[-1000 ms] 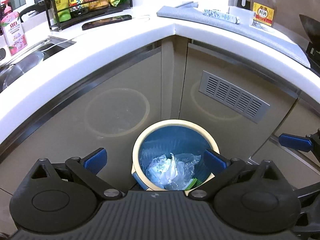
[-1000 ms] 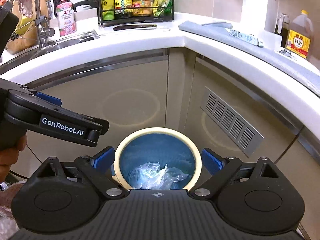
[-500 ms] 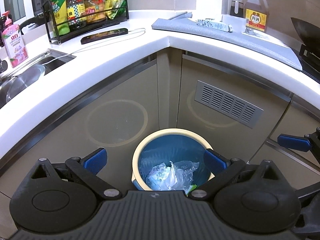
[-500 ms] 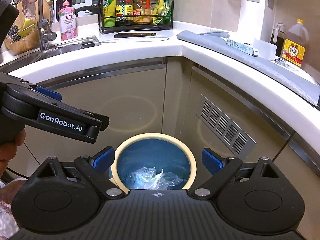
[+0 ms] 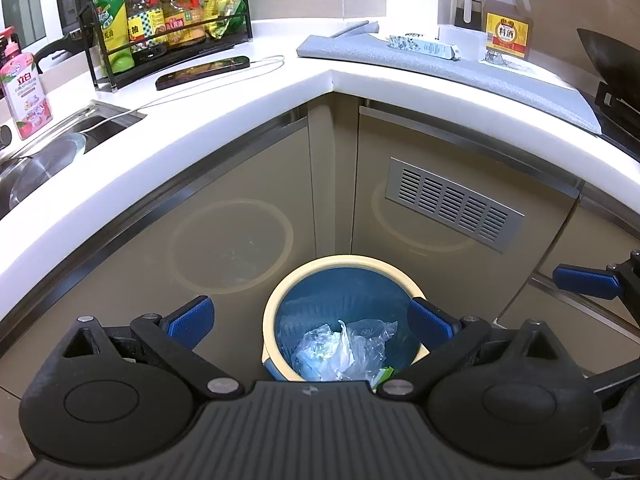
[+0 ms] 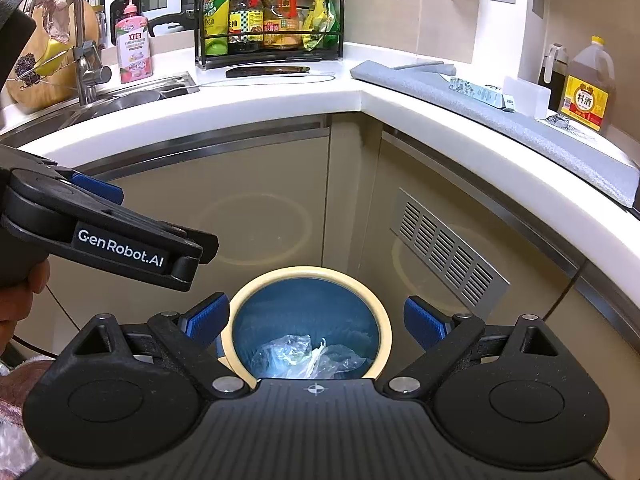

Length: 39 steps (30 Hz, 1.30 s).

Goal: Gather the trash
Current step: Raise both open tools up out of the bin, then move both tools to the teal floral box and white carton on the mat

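Your left tongs [image 5: 310,322] and right tongs [image 6: 316,320] show matt black plastic bodies, ribbed on top, with blue rubbery finger pads [image 5: 191,319], spread and holding nothing. You have a round blue plastic bin with a cream rim [image 5: 276,292], its inner wall ribbed and dull. In it lies crumpled clear plastic film [image 5: 344,346], glossy and wrinkled. The white stone-like tabletop [image 5: 224,120] is smooth and polished. The beige cabinet doors [image 5: 224,240] are glossy enough to mirror the bin rim. The silver slatted vent grille [image 5: 454,202] looks like brushed metal. The grey mat [image 5: 460,70] has a rough, pebbled surface. The steel sink [image 6: 120,100] is shiny metal.
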Each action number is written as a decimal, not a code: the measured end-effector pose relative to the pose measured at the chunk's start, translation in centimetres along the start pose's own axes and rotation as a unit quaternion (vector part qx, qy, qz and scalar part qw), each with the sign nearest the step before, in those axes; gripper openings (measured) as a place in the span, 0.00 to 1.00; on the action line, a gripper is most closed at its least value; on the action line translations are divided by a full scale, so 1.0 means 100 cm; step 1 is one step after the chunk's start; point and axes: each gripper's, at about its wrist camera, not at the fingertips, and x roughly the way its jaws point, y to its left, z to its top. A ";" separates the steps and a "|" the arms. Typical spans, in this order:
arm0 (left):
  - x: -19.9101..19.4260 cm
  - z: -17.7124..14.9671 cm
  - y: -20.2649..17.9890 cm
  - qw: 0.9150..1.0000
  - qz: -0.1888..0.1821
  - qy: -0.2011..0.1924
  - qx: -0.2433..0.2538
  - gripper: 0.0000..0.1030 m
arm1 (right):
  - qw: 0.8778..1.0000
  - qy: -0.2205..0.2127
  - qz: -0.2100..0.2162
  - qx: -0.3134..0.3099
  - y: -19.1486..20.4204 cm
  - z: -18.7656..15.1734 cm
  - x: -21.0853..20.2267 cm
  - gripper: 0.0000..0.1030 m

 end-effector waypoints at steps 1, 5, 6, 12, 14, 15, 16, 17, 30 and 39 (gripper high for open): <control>0.001 0.000 0.000 1.000 0.000 0.001 0.000 1.00 | 1.000 0.001 0.000 0.001 -0.001 0.000 0.000 0.92; 0.003 0.000 0.000 1.000 0.000 0.005 0.001 1.00 | 1.000 0.003 0.001 0.004 -0.002 0.000 0.002 0.92; 0.004 0.000 -0.001 1.000 0.000 0.007 0.002 1.00 | 1.000 0.003 0.001 0.006 -0.003 0.000 0.003 0.92; 0.011 0.000 -0.001 1.000 0.001 0.020 0.006 1.00 | 1.000 0.006 0.000 0.016 -0.010 0.000 0.006 0.92; 0.014 0.002 -0.003 1.000 0.002 0.026 0.013 1.00 | 1.000 0.005 -0.001 0.018 -0.013 0.000 0.007 0.92; 0.016 0.002 -0.004 0.999 0.003 0.030 0.017 1.00 | 1.000 0.005 -0.002 0.020 -0.015 0.001 0.008 0.92; 0.018 0.003 -0.006 0.999 0.004 0.033 0.022 1.00 | 1.000 0.005 -0.002 0.022 -0.017 0.001 0.008 0.92; 0.020 0.004 -0.007 0.999 0.005 0.036 0.027 1.00 | 1.000 0.005 -0.002 0.025 -0.019 0.002 0.008 0.92; 0.043 0.052 -0.022 0.997 -0.028 0.072 0.030 1.00 | 0.997 -0.035 -0.022 0.059 -0.085 0.046 0.007 0.93; 0.060 0.179 -0.047 0.995 -0.086 0.039 0.008 1.00 | 0.980 -0.089 -0.131 0.116 -0.197 0.121 0.029 0.95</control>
